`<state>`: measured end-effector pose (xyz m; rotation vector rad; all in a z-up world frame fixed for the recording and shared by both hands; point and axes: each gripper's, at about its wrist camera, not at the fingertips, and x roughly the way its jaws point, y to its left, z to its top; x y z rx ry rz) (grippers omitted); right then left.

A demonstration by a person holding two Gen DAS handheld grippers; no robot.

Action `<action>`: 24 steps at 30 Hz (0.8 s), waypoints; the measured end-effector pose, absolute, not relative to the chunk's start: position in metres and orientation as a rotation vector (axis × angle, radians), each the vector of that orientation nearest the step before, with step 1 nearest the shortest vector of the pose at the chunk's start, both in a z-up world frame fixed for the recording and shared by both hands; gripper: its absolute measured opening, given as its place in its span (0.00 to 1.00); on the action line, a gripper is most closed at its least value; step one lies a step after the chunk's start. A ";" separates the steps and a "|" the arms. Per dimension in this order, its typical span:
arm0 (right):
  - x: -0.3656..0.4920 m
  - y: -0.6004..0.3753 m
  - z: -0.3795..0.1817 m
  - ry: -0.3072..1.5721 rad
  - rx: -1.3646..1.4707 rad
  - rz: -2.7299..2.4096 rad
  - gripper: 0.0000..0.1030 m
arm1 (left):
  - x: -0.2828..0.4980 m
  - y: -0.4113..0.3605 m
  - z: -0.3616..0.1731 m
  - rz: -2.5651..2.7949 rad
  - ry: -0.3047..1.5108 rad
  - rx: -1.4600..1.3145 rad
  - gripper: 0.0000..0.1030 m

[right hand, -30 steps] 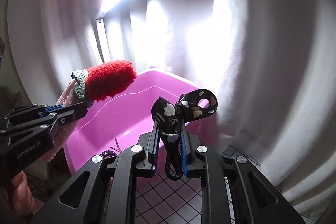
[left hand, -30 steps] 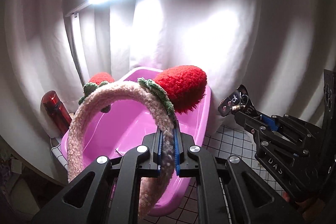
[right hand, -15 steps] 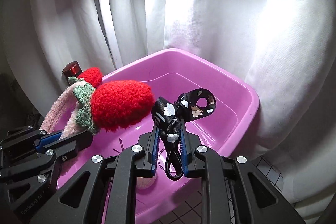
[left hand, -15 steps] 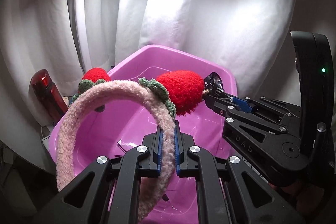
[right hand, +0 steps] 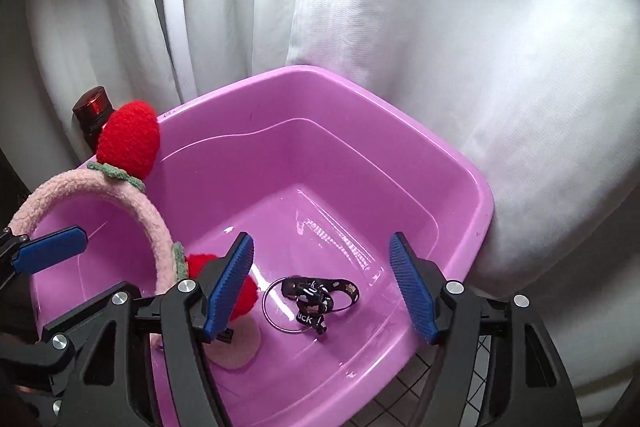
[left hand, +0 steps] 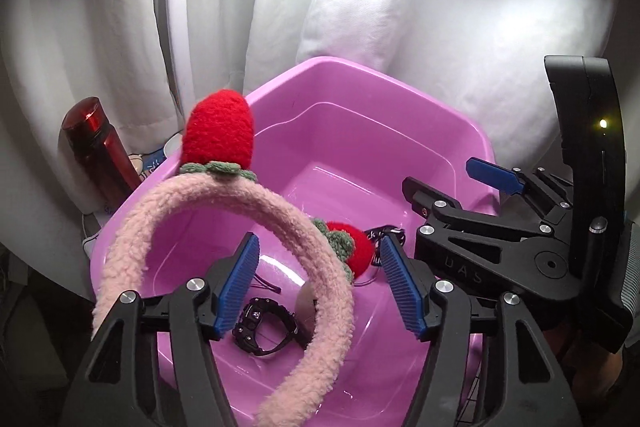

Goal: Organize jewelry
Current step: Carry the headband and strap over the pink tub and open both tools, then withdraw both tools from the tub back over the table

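A pink fuzzy headband [left hand: 248,227] with two red knitted strawberries rests inside the purple plastic tub [left hand: 360,95], one end on the tub floor. It also shows in the right wrist view [right hand: 120,199]. My left gripper [left hand: 318,285] is open over the tub, its jaws apart on either side of the band. A black patterned strap with a key ring [right hand: 312,301] lies on the tub floor [right hand: 320,207]. My right gripper [right hand: 320,287] is open above it. A black watch [left hand: 262,323] lies on the tub floor.
A dark red bottle [left hand: 98,151] stands left of the tub, also seen in the right wrist view [right hand: 90,111]. White curtains hang close behind the tub. A white grid-tiled surface [right hand: 400,387] lies under the tub's near right corner.
Both grippers have opened. The headband has dropped from my left gripper into the tub and tipped over. The strap with the ring has fallen from my right gripper onto the tub floor.
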<state>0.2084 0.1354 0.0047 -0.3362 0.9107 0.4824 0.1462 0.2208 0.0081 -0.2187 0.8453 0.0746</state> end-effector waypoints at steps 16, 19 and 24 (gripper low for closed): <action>0.193 0.122 0.008 0.908 -0.320 0.450 0.65 | 0.125 0.239 0.009 0.200 0.852 -0.238 0.84; 0.187 0.119 0.010 0.902 -0.315 0.449 0.65 | 0.118 0.238 0.012 0.210 0.846 -0.231 0.84; 0.173 0.109 0.017 0.887 -0.301 0.443 0.65 | 0.106 0.234 0.019 0.222 0.830 -0.220 0.84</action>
